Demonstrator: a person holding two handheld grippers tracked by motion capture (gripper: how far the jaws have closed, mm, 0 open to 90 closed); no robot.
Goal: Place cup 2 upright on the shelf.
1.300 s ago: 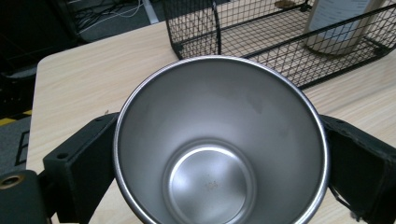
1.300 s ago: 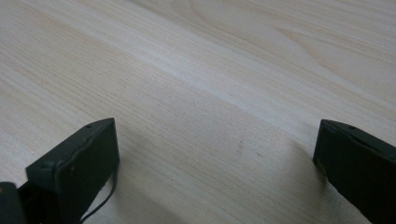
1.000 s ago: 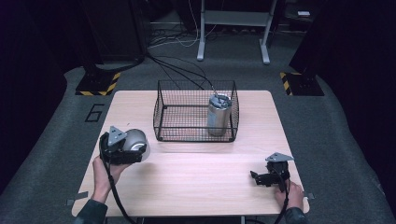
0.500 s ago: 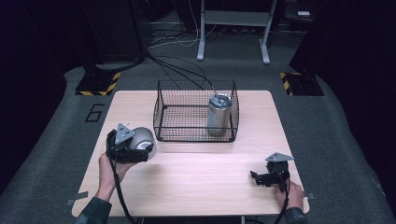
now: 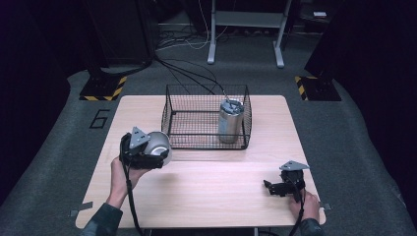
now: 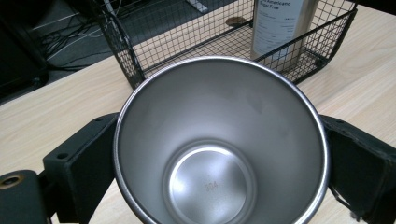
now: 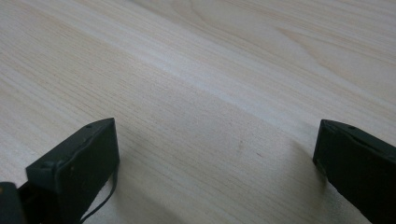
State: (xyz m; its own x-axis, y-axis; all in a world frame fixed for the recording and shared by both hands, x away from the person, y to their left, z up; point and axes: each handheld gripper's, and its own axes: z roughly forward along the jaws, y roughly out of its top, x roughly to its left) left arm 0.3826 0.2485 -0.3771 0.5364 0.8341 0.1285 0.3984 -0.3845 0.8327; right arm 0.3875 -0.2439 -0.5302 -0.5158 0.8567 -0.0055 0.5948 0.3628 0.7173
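Your left tool (image 5: pixel 147 150) is clamped on the steel cup (image 6: pixel 219 144), jaws on its outer wall, mouth toward the camera. The basket (image 5: pixel 206 118) sits just ahead, with a can (image 5: pixel 230 120) standing in its far corner. Risks: smooth tapered wall slipping out, or the cup catching the basket rim or knocking the can. Right tool (image 7: pixel 217 154) is wide open, empty, low over the surface (image 7: pixel 210 70).

Left gripper (image 5: pixel 147 150) raised off the table near its left edge, jaws clamped on either side of a steel cup (image 6: pixel 219 144), left hand (image 5: pixel 122 172) gripping from behind. Right gripper (image 5: pixel 275 187) low near the table's front right corner, jaws spread wide, nothing between them; right hand (image 5: pixel 307 206) behind it.
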